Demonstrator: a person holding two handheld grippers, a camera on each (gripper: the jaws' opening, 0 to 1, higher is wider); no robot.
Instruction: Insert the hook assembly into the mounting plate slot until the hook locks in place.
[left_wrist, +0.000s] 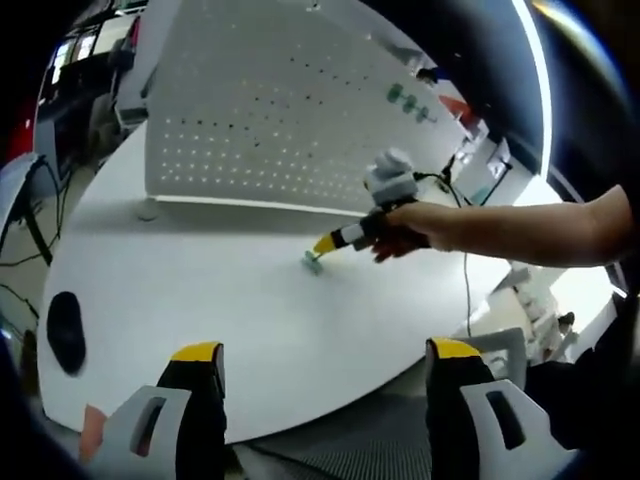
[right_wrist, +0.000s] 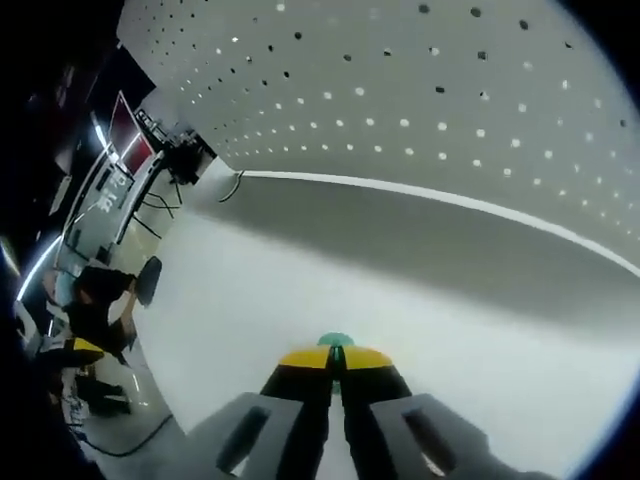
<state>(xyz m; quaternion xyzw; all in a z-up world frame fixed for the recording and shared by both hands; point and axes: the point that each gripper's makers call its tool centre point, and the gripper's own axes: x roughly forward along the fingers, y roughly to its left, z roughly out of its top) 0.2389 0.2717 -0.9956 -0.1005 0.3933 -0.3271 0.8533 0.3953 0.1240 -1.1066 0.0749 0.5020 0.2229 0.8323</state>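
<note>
White tabletop fills most of the left gripper view, a round pale surface with a white perforated panel standing upright along its far side. Two green hooks hang high on the panel toward its right part.

At the bottom of this view the left gripper shows its two yellow-tipped black jaws, spread wide apart with nothing between them, hovering at the near edge of the table.

Farther across the table, a person's hand reaches in from the right, holding the right gripper. Its yellow tips point down and to the left, pressed close together. A small teal hook piece sits right at those tips, touching or just above the tabletop, a little in front of the panel's lower edge.

In the right gripper view, the right gripper's two yellow-tipped jaws rise from the bottom, drawn in until only a thin line separates them. The hook piece shows as a small teal cap peeking out just beyond the tips, pinched between them. Past it lies bare table, then the panel's bright lower edge and its rows of holes.

A dark oval object rests on the table's left part in the left gripper view, well away from both grippers.
</note>
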